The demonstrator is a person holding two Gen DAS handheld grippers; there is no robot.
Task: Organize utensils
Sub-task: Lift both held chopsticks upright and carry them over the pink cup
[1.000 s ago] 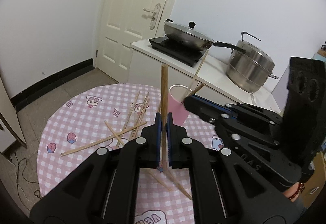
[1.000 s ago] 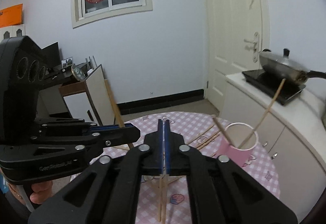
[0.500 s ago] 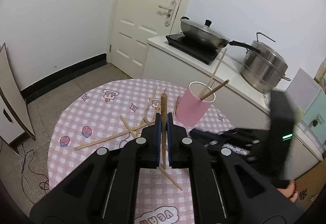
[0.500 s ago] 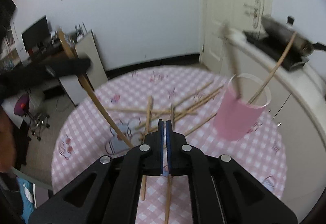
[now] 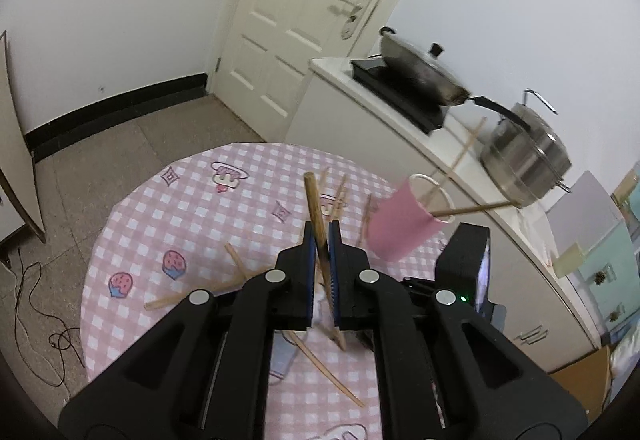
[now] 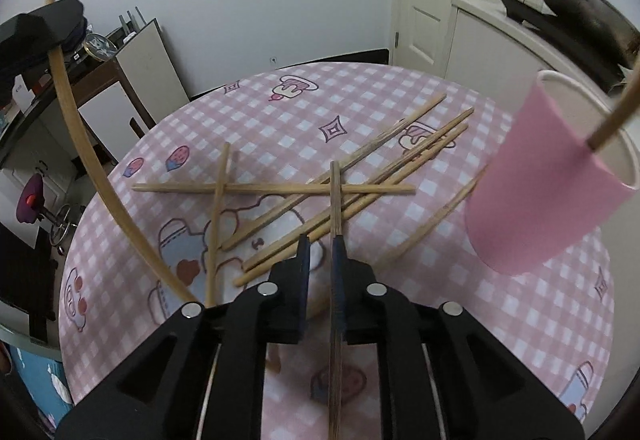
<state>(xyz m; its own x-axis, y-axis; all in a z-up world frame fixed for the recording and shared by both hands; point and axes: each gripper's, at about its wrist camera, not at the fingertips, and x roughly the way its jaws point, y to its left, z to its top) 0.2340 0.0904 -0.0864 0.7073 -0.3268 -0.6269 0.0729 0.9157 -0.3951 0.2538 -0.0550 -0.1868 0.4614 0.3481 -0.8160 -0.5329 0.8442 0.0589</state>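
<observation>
**Hidden, cropped or blurred**

- Left wrist view: wok [image 5: 420, 70] on the counter smeared by motion blur; door handle [image 5: 354, 14] also soft.
- Left gripper's [image 5: 320, 240] own body covers the table's [image 5: 132, 240] near part; scattered chopsticks [image 5: 224, 282] run beneath it, lengths untold.
- Right wrist view: pink cup's [image 6: 540, 180] far rim nears the lens edge; its chopstick [image 6: 618, 110] is cut off there.
- Cup interior not visible in either view.
</observation>
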